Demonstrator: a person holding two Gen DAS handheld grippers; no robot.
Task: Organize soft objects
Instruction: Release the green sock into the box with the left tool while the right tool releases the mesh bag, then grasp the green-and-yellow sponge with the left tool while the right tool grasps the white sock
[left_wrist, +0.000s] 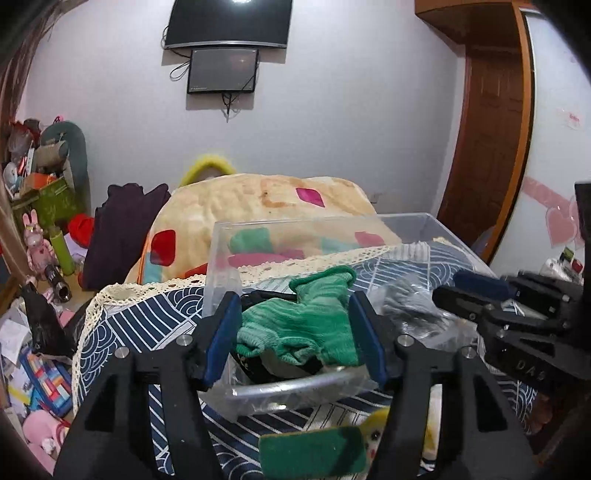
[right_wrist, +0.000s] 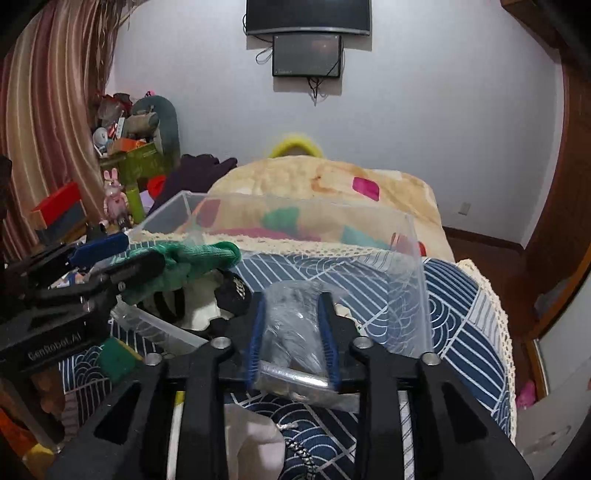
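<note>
A clear plastic bin (left_wrist: 221, 258) stands on a blue patterned tablecloth (left_wrist: 129, 325); it also shows in the right wrist view (right_wrist: 417, 266). My left gripper (left_wrist: 293, 325) is shut on a green sock (left_wrist: 306, 317) and holds it over the bin's near left part, above dark and white clothes (right_wrist: 207, 310). The green sock shows at left in the right wrist view (right_wrist: 192, 262). My right gripper (right_wrist: 293, 332) is shut on a grey soft item in a clear plastic bag (right_wrist: 291, 314) at the bin's near rim. The right gripper shows at right in the left wrist view (left_wrist: 465, 295).
A green and yellow plush item (left_wrist: 314, 454) lies on the cloth in front of the bin. A white cloth (right_wrist: 255, 439) lies under my right gripper. A bed with a cream blanket (left_wrist: 258, 206) is behind. Cluttered toys and boxes (left_wrist: 40, 221) fill the left floor.
</note>
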